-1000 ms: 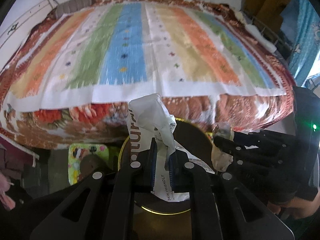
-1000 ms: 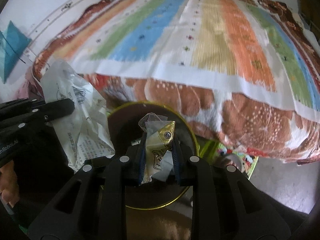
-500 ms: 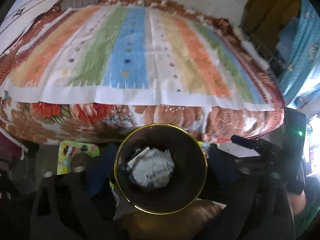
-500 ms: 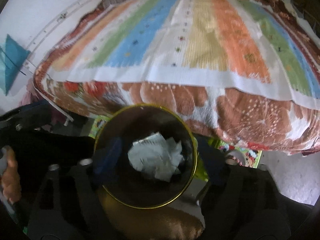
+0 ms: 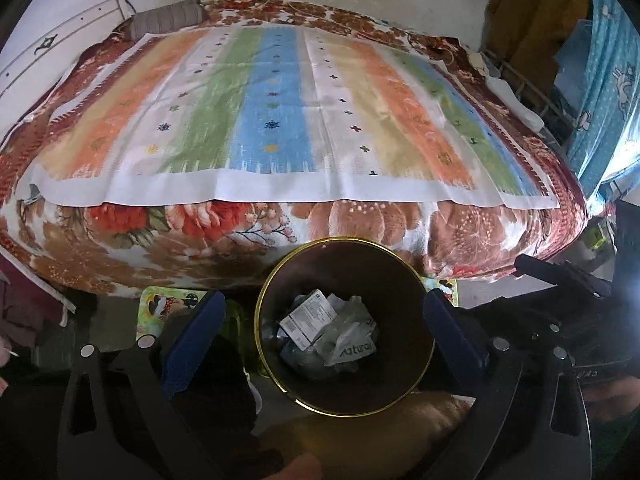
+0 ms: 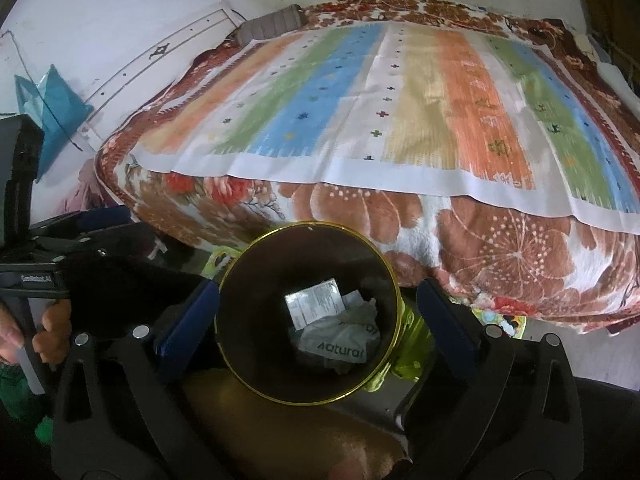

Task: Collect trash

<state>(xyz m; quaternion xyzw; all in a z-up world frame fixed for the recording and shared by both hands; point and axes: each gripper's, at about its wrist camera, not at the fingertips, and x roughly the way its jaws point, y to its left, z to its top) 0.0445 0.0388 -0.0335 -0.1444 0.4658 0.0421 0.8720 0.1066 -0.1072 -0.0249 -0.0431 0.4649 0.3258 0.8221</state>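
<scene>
A round dark bin with a gold rim (image 5: 416,280) stands on the floor in front of the bed; it also shows in the right wrist view (image 6: 394,280). Crumpled white wrappers (image 5: 336,332) lie inside it, one printed "Natural" (image 6: 340,344). My left gripper (image 5: 326,324) is open and empty, its blue-padded fingers (image 5: 196,324) spread on either side of the bin. My right gripper (image 6: 320,312) is open and empty above the bin too. The right gripper's body shows at the right in the left wrist view (image 5: 560,276).
A bed with a striped cloth (image 5: 280,120) over a floral blanket (image 5: 160,224) fills the view behind the bin. A green patterned mat (image 5: 160,304) lies on the floor beside the bin. A blue curtain (image 5: 600,80) hangs at right.
Both grippers opened and dropped their wrappers into the bin. They have since pulled up and back, showing more of the bed.
</scene>
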